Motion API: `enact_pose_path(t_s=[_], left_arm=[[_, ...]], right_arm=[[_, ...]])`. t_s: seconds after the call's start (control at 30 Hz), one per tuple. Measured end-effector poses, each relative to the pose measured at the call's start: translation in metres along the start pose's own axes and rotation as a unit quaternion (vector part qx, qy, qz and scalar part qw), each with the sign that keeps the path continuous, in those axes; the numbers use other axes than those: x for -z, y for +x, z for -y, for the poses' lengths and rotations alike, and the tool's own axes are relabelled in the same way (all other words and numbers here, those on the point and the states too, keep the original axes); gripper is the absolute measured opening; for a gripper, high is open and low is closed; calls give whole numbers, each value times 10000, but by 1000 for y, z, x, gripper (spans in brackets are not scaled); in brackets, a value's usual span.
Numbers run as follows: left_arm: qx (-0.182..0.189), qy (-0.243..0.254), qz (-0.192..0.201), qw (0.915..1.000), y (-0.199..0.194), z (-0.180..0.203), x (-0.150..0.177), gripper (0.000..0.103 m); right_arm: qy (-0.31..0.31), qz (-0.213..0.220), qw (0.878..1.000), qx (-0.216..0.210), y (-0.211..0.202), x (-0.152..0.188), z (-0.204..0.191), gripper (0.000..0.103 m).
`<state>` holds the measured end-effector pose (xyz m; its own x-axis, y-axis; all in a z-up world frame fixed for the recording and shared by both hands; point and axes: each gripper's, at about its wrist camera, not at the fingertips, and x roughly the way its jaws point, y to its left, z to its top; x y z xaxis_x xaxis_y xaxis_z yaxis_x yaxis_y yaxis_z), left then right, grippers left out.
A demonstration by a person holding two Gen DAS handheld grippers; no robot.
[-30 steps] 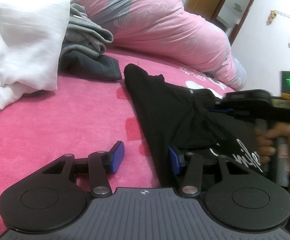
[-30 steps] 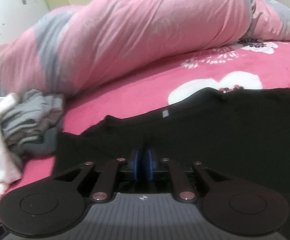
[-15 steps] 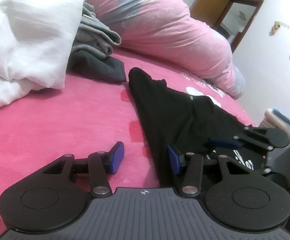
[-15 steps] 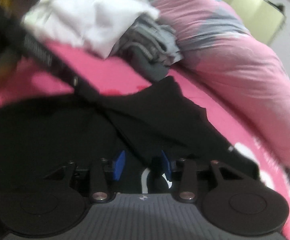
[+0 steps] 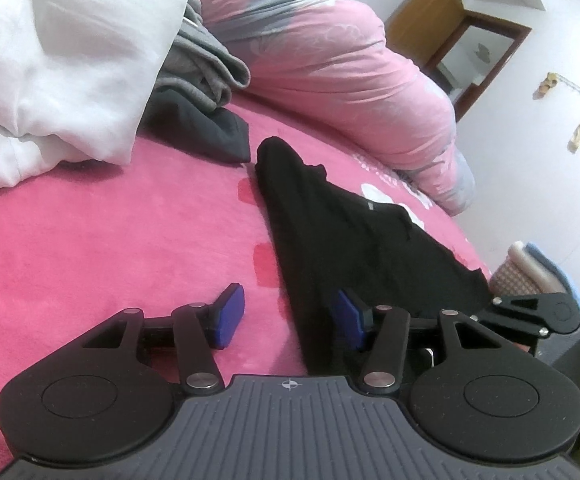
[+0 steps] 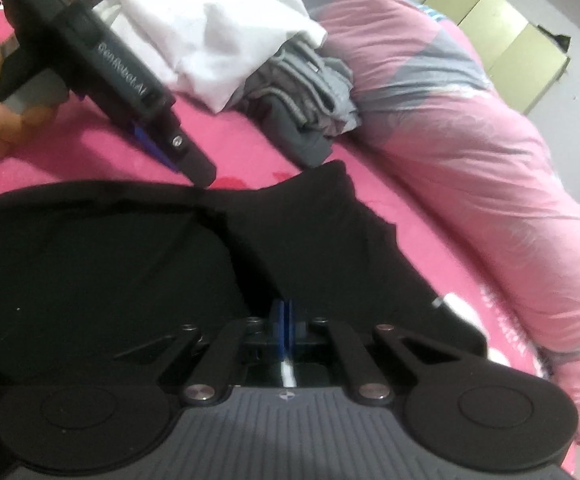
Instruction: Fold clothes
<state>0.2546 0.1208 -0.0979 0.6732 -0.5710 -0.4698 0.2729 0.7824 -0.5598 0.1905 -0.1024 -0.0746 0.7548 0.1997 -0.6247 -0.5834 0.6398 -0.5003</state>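
A black T-shirt [image 5: 330, 232] lies on the pink bed, partly folded; it also fills the near half of the right wrist view [image 6: 129, 264]. My left gripper [image 5: 290, 316] is open, its jaws low over the shirt's left edge, one blue pad on the pink sheet and one on the black cloth. It shows from the side in the right wrist view [image 6: 193, 172]. My right gripper [image 6: 283, 330] is shut on a fold of the black T-shirt. Its linkage shows at the right edge of the left wrist view [image 5: 538, 312].
A white garment [image 5: 69, 52] and folded grey clothes [image 5: 205, 76] are piled at the back left. A rolled pink and grey duvet [image 5: 350, 80] lies along the far side. The pink sheet [image 5: 109, 240] stretches left of the shirt.
My right gripper swung across to the shirt's other side, opened, and shut again on a fold of cloth. My left gripper stayed open at the shirt's left edge.
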Motion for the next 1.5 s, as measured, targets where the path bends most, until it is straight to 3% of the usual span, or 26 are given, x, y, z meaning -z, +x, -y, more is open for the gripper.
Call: enact_pose_path(t_s=[0.27,0.37,0.53,0.7,0.83,0.87,0.97,1.0,1.07,1.2,1.3,1.4,1.47,1.5], left_arm=[[199,64,53,9998,-4,4,-1,56],[-5,264,-36,9996,1,9,1,56],[-333,722,-88,9968,5,20,6,56],[-449,911,-87,9948,6,24,9,56],[-315,651,-101,9973,6,15,7,55],[-303,631,-103,9975,6,14,7,54],[-330,670,-105,9972,7,15,7,54],[-346,694,-106,9969,7,16,7,54],[-368,725,-108,9966,8,17,7,54],[-366,715,-106,9967,8,17,7,55],[-347,693,-102,9969,8,16,7,54],[-312,649,-100,9974,8,15,7,54],[-300,635,-99,9975,7,15,7,54],[-305,641,-102,9974,8,15,7,54]], right_arm=[[-203,-131,9997,10,6,5,-12,2],[-155,-54,9999,-16,-3,5,-7,3],[878,476,9950,-85,-21,-4,31,3],[1816,576,9806,-458,13,-19,54,3],[2448,8,9691,-289,60,-3,73,3],[2631,-198,9646,-40,67,8,80,3],[3755,-353,9249,470,64,39,113,3],[3831,-364,9207,646,61,38,119,4],[3658,-145,9282,670,57,27,121,4],[3213,277,9465,-106,78,-16,107,4],[3183,265,9450,-704,112,-37,101,4],[3449,-109,9382,-253,150,-31,119,1],[3803,-210,9241,312,149,-29,137,4],[3768,-214,9245,526,144,-31,141,4]])
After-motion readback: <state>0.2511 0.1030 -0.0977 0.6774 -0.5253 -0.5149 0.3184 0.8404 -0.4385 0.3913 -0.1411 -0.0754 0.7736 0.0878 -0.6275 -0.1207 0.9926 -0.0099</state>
